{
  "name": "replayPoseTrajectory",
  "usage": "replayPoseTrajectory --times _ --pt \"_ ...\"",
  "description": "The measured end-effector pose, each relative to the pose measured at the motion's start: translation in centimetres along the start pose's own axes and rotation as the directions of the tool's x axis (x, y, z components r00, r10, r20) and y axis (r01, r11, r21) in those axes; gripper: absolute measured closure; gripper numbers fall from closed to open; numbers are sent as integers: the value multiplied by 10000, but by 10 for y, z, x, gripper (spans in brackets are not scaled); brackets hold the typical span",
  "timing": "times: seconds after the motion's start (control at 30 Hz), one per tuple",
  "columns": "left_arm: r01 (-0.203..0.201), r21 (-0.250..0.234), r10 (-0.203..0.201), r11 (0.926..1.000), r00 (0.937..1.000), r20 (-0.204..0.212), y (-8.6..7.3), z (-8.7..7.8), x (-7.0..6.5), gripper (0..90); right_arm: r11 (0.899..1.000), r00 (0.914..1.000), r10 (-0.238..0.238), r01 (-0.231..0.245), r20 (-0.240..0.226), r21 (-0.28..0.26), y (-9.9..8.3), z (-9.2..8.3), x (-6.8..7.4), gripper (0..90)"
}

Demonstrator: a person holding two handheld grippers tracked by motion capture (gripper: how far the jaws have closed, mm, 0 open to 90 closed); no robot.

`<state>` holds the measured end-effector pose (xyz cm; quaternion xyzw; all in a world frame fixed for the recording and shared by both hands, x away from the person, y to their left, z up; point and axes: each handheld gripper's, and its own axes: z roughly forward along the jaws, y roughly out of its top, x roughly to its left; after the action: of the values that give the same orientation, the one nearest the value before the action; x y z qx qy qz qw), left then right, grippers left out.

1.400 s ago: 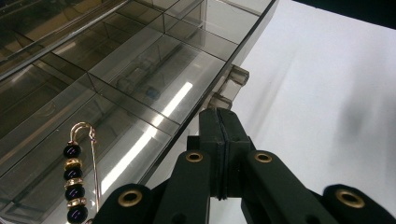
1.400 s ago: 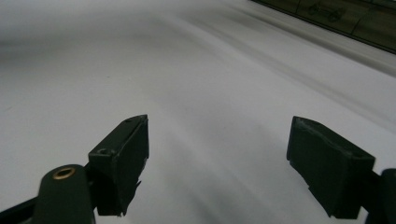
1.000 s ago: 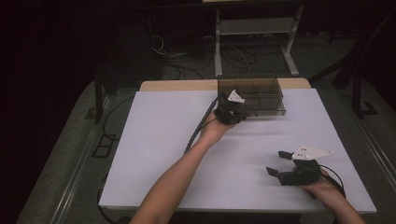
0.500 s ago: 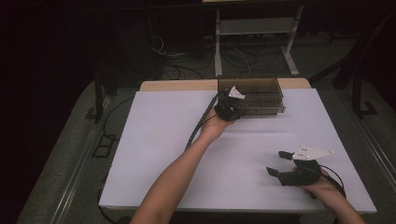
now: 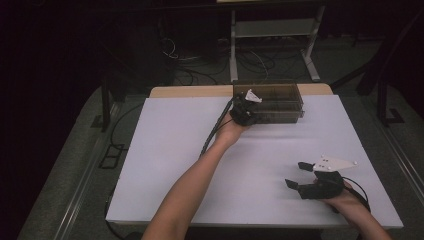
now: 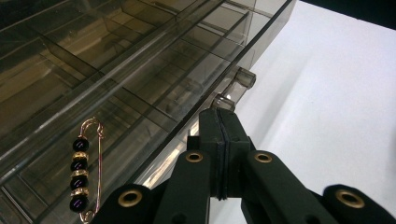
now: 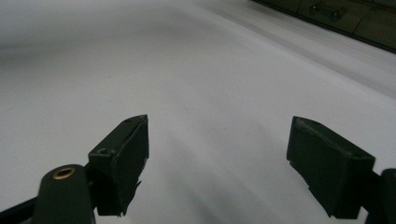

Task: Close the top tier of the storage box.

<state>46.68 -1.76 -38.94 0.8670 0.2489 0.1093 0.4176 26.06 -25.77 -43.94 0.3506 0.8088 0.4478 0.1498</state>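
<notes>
Smoky see-through plastic box (image 5: 272, 100), long and low, hard glossy walls, inside split by thin partitions into many small compartments. It sits at the far edge of the table (image 5: 175, 150), whose top is matt white and smooth. Seen close in the left gripper view, the box (image 6: 116, 70) carries a small rounded clear latch (image 6: 236, 86) sticking out from its front edge.

One compartment holds a safety pin (image 6: 86, 170): thin coppery wire with a looped head, strung with dark round beads alternating with small gold-coloured ones. It lies flat on the compartment floor, behind the clear wall.

Left gripper (image 5: 245, 111), black with a pale three-cornered plate on top, is up against the near left corner of the box. In the left gripper view its tips (image 6: 219, 126) point at the front edge of the box just below the latch; whether they touch it cannot be told. The pin lies just to the left of the jaws, inside the box. Jaws are pressed together, pad to pad, nothing between them.

Right gripper (image 5: 297, 174) is at the near right of the table, well apart from the box. Its jaws stand wide apart in the right gripper view (image 7: 217, 158), empty, bare table beneath.
</notes>
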Motion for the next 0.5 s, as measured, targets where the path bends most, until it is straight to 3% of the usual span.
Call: replayPoseTrajectory --times 0.5 --pt "69 37 -68 10000 9997 -242 5 7 8 891 10000 10000 15 -15 -14 -4 0 -1 0 204"
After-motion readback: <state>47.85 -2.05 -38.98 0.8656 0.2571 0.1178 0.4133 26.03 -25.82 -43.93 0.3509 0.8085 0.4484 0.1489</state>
